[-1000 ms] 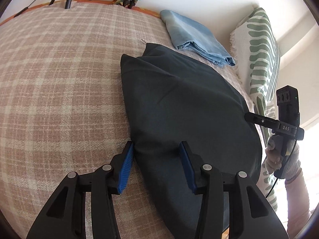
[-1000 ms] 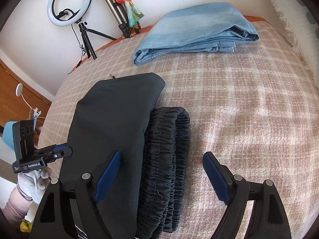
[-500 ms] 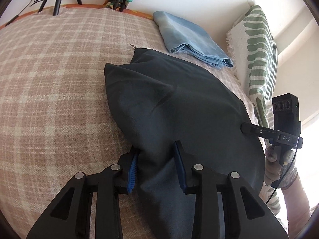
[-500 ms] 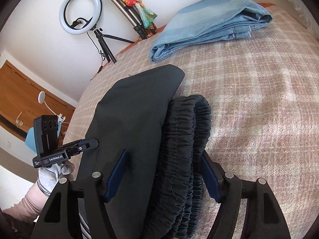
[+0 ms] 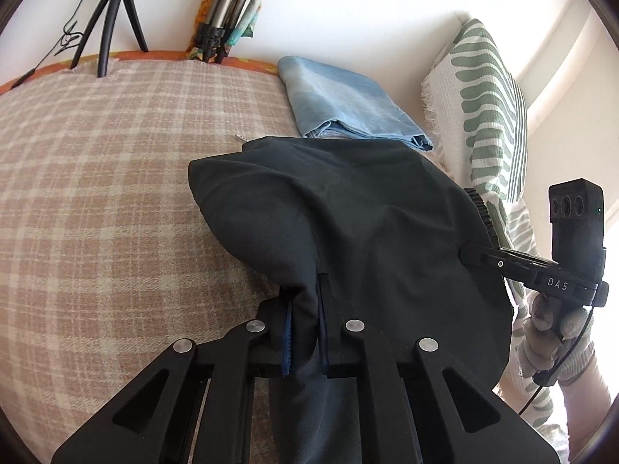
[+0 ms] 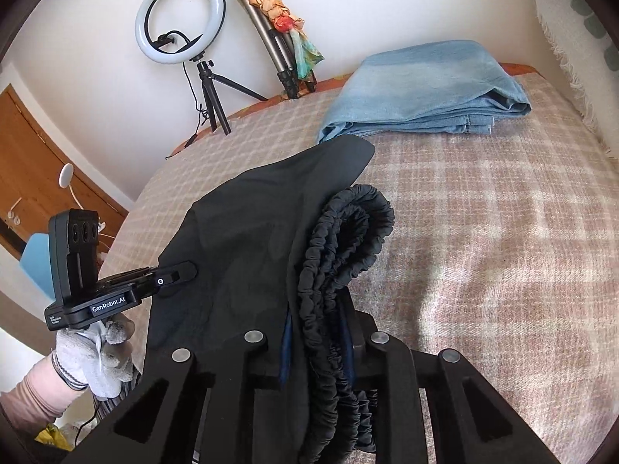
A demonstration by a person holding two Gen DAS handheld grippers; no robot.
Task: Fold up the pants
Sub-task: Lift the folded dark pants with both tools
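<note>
My left gripper: fingers just closed, pinching black pants hem fold. My right gripper: fingers just closed, clamping elastic waistband. Pants drape ahead over plaid bed; folded jeans beyond.

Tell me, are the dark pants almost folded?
Partly. The dark pants are already doubled over on the plaid blanket, and folded blue jeans lie behind. Right now both jaws have just closed: the left hand-held gripper pinches the plain edge, the right hand-held gripper pinches the elastic waistband. Still left, probably: carrying this end over and laying it flat.
</note>
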